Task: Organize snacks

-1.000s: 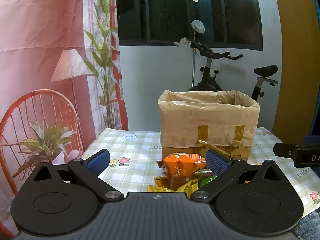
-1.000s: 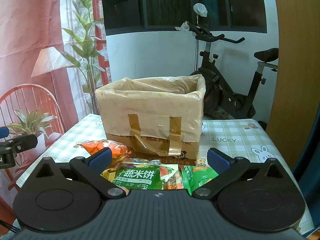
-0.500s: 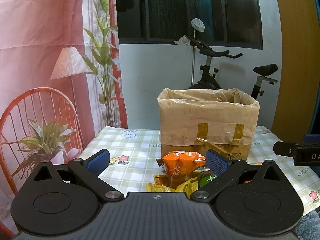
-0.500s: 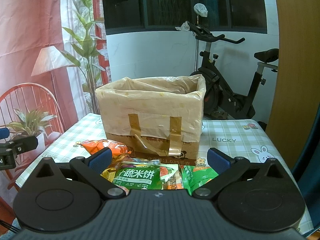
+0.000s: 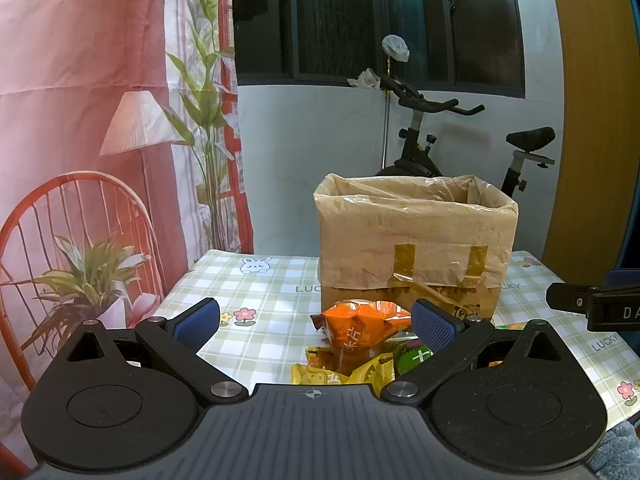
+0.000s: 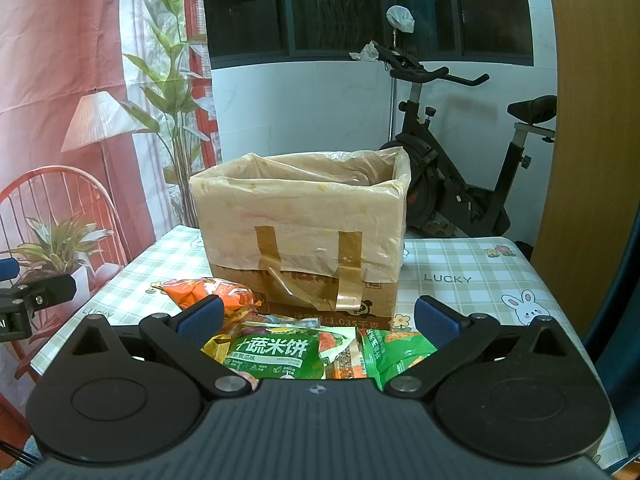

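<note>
A cardboard box (image 5: pixel 412 240) (image 6: pixel 300 240) lined with a plastic bag stands open-topped on the checked tablecloth. In front of it lies a heap of snack packets: an orange packet (image 5: pixel 362 326) (image 6: pixel 208 292), yellow packets (image 5: pixel 340 372), a green rice-cracker packet (image 6: pixel 276 354) and another green packet (image 6: pixel 394 350). My left gripper (image 5: pixel 316 322) hovers open above the near side of the heap, holding nothing. My right gripper (image 6: pixel 318 322) is open too, over the green packets, with nothing between its pads. Each gripper's tip shows at the edge of the other's view.
The table (image 6: pixel 472 276) ends close behind the box. An exercise bike (image 6: pixel 452 184) stands behind it by the white wall. A printed curtain (image 5: pixel 80 80) hangs on the left; a wooden panel (image 6: pixel 592 120) rises on the right.
The left wrist view has shifted slightly, with the box sitting a little lower in frame. The snacks, the box and the right gripper have not moved.
</note>
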